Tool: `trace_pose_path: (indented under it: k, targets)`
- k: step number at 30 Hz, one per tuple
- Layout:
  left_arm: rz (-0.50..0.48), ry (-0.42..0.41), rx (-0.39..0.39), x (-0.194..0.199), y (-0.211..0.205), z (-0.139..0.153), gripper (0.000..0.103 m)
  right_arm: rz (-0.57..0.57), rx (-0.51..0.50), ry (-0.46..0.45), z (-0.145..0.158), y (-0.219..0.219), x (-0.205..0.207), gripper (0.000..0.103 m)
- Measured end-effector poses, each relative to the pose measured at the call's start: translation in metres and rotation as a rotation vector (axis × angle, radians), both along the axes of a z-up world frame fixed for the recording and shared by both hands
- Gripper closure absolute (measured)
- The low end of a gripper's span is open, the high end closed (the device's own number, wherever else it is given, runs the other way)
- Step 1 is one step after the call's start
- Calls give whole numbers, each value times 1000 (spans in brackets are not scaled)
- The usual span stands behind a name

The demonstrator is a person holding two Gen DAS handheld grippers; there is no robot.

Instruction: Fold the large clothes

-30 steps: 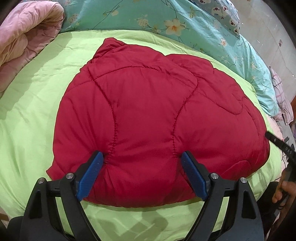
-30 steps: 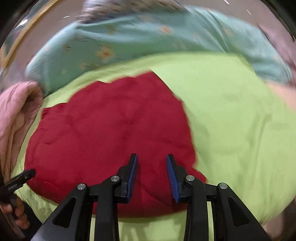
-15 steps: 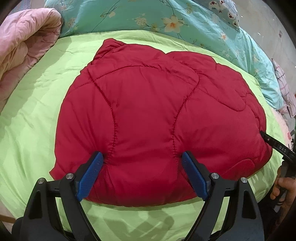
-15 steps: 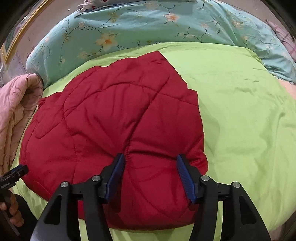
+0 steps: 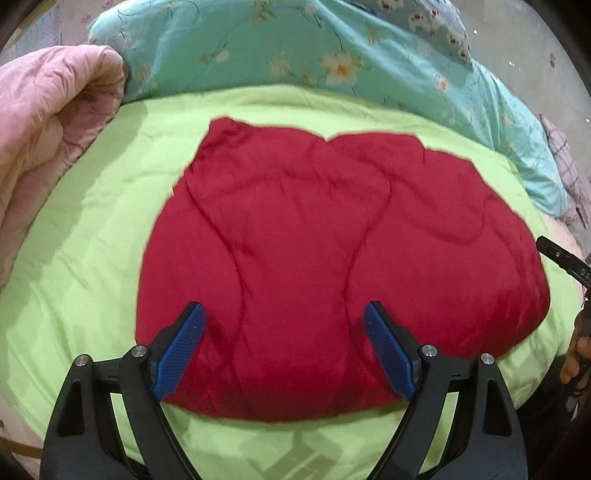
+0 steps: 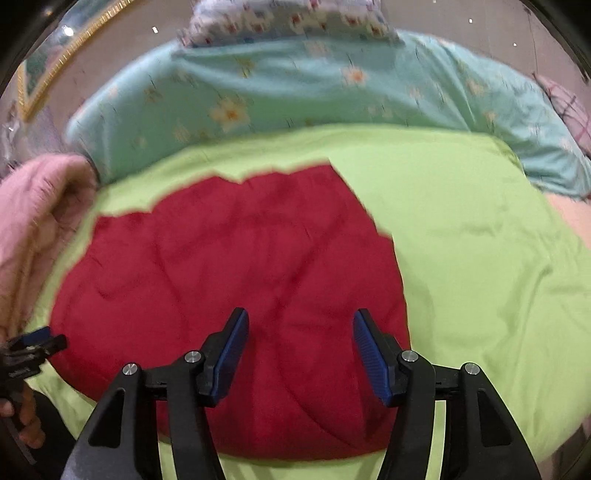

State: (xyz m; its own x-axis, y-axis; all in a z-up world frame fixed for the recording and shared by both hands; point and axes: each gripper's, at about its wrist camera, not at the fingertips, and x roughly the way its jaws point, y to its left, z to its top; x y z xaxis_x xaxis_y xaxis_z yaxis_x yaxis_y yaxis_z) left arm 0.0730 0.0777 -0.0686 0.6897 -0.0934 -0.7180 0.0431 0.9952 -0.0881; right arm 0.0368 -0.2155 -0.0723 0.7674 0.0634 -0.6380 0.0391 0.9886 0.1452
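Note:
A red quilted jacket (image 5: 332, 258) lies folded into a compact bundle on the lime green bedspread (image 5: 92, 258). It also shows in the right wrist view (image 6: 229, 280). My left gripper (image 5: 284, 325) is open and empty, above the bundle's near edge. My right gripper (image 6: 299, 332) is open and empty, above the bundle's near right part. The right gripper's tip shows at the right edge of the left wrist view (image 5: 565, 258). The left gripper's tip shows at the left edge of the right wrist view (image 6: 33, 343).
A pink quilt (image 5: 48, 129) is bunched at the left. A teal floral duvet (image 5: 332, 55) lies along the far side of the bed. A patterned pillow (image 6: 288, 18) sits behind it. Bare green bedspread (image 6: 480, 240) spreads right of the jacket.
Both grippers have pulled back and up from the jacket. The right gripper opened wider from nearly closed. The jacket has not moved.

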Motion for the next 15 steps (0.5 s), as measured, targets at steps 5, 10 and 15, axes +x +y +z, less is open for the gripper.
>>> trace_pose_path:
  k: [5, 10, 15]
  targets:
    - [22, 23, -31, 28, 9, -1, 15, 99, 14, -15, 21, 18, 30, 40]
    - [30, 46, -27, 58, 8, -7, 15, 178, -31, 93, 4, 44, 82, 43]
    - [43, 68, 15, 86, 4, -13, 11, 132, -77, 175, -20, 41, 128, 44]
